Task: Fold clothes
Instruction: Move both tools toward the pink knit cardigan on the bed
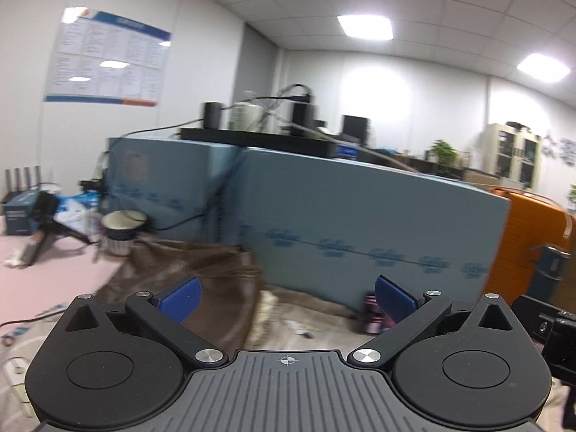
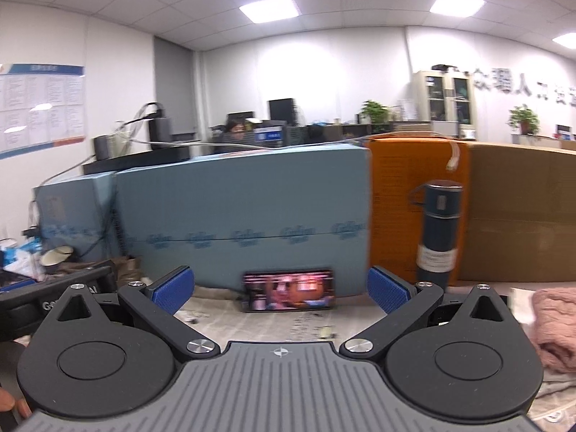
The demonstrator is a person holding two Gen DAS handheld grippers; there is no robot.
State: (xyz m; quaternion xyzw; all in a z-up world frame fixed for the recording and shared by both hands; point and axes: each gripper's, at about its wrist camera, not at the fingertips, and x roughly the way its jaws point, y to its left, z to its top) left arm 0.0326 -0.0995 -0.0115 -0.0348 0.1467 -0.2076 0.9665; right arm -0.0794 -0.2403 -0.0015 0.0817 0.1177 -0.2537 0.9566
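Left gripper [image 1: 286,298]: released, blue pads [image 1: 180,298] spread wide, nothing between them, held above the tabletop [image 1: 54,262]. Right gripper [image 2: 280,289]: likewise released, empty. Brown garment [image 1: 187,270]: crumpled on the tabletop, ahead and left of the left gripper, against the blue boxes [image 1: 360,216]. Pink knit [image 2: 554,327]: heaped at near right, beside the right gripper. Phone [image 2: 289,289]: propped against the blue boxes, screen lit. Flask [image 2: 437,230]: upright, far right, before the orange box [image 2: 392,208]. Cup [image 1: 122,230]: far left, touching the brown garment's edge.
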